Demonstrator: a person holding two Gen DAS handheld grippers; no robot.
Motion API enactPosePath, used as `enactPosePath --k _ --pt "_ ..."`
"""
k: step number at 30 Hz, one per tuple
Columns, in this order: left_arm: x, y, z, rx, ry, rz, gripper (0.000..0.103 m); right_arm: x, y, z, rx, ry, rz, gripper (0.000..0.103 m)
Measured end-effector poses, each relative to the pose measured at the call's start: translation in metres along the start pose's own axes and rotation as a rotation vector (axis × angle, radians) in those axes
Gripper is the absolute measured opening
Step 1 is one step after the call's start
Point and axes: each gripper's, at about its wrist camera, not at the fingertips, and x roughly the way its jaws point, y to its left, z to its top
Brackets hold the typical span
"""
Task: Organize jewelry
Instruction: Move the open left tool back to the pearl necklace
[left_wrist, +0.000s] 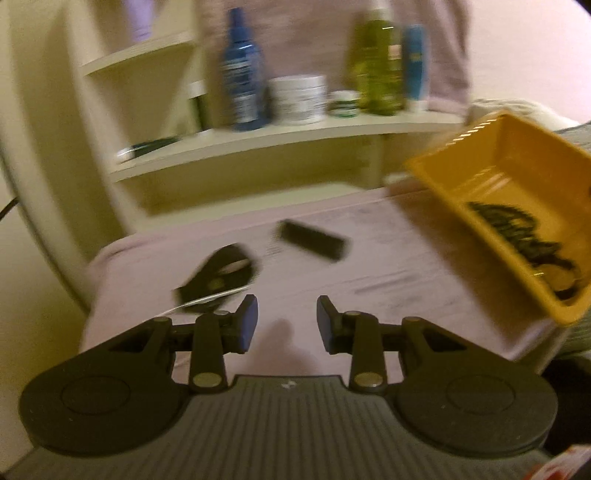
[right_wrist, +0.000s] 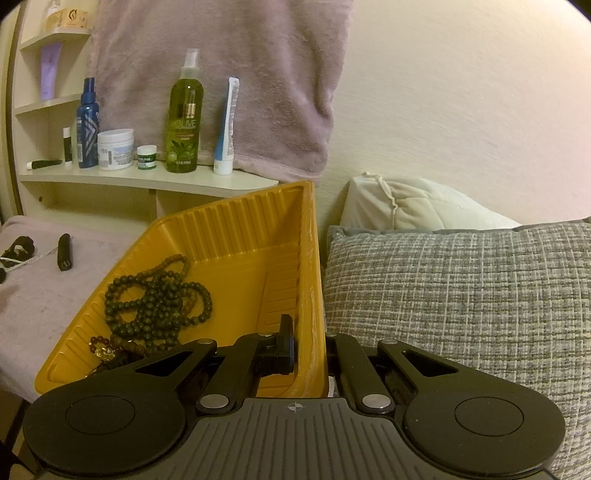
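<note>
Step in hand: judged from the layout, fetching the next loose piece from the pink cloth-covered counter and bringing it to the tray.
Tray: the ribbed yellow plastic tray sits tilted at the counter's right end, beside a grey woven cushion.
Right gripper: clamped on the tray's right wall, one finger inside, the other outside, steadying it.
Already stowed: strands of dark round wooden beads lie heaped in the tray's lower corner, with a small gold-and-red piece just below them.
Left gripper: jaws parted with nothing between them, hovering low over the cloth; this view is motion-blurred.
Still out: a black looped band with a thin silver chain lies just ahead and left of the left fingers; a small black oblong case lies farther on, apart from it.
Doing it well: the chain is thin and lies flat on soft cloth, so pinch the thicker black band, not the chain, and centre it between the pads before closing.
Risk: the chain may trail and snag on the cloth; keep the tray wall held firm.
</note>
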Motion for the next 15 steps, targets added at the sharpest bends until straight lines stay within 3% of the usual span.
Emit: enactPosePath --k 7,15 --pt "0.013 0.04 -0.007 -0.016 0.014 0.11 0.031 0.0 0.001 0.001 -0.01 0.003 -0.004 0.003" --pt "0.033 0.059 -0.003 0.034 0.041 0.135 0.031 0.001 0.0 0.001 -0.016 0.01 -0.007 0.003"
